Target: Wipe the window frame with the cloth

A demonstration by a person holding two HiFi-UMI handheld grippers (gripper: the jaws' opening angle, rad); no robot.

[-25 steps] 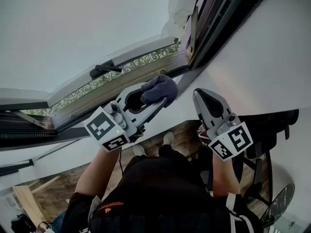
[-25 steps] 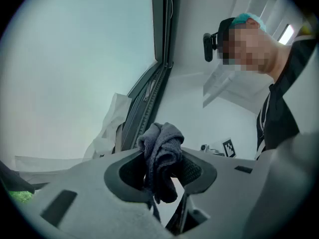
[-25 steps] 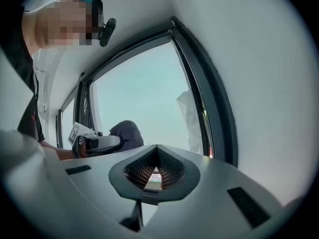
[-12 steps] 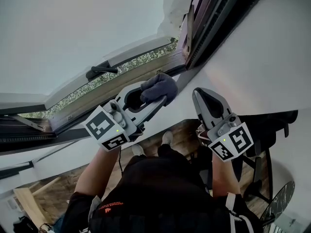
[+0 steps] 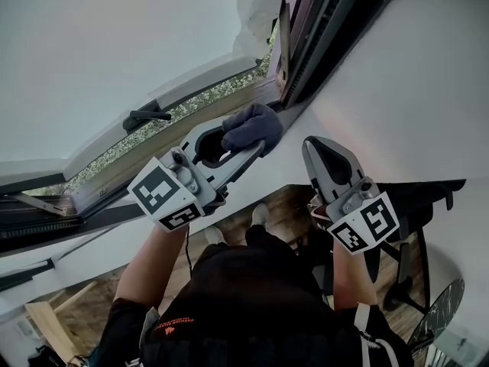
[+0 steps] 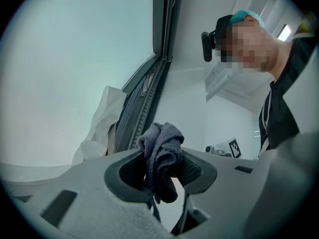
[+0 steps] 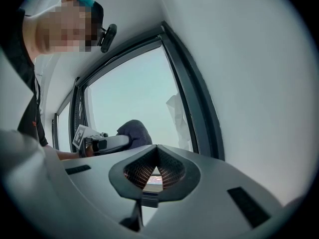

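Now the window frame (image 5: 313, 44) is filling the upper part of the head view, its lower rail running up to the corner where it is meeting the dark upright. Against the picture of a second ago, that corner is sitting closer to the cloth. The head has tilted a little as well, but the gap between cloth and corner is plainly shrinking.

The left claw (image 5: 237, 145) is reaching up along the lower rail and is clenching the cloth (image 5: 250, 127). Its own view is showing the grey bundle (image 6: 160, 153) pinched between the jaws, with a tail hanging below them and the upright (image 6: 162, 59) rising behind. The right claw (image 5: 321, 155) is hanging lower, off the frame and beside the white wall, much where it was a second ago. Its jaws are pressing together on nothing (image 7: 156, 158).

The cloth is lying over the inner end of the rail, just beside the corner. Whether it is actually pressing on the frame is not clear from any view. The window handle (image 5: 149, 115) is sitting well back along the rail, behind the left claw.

Judging by this, the wipe along the lower rail is nearing its end, and the stroke is probably going to turn at the corner or reverse.
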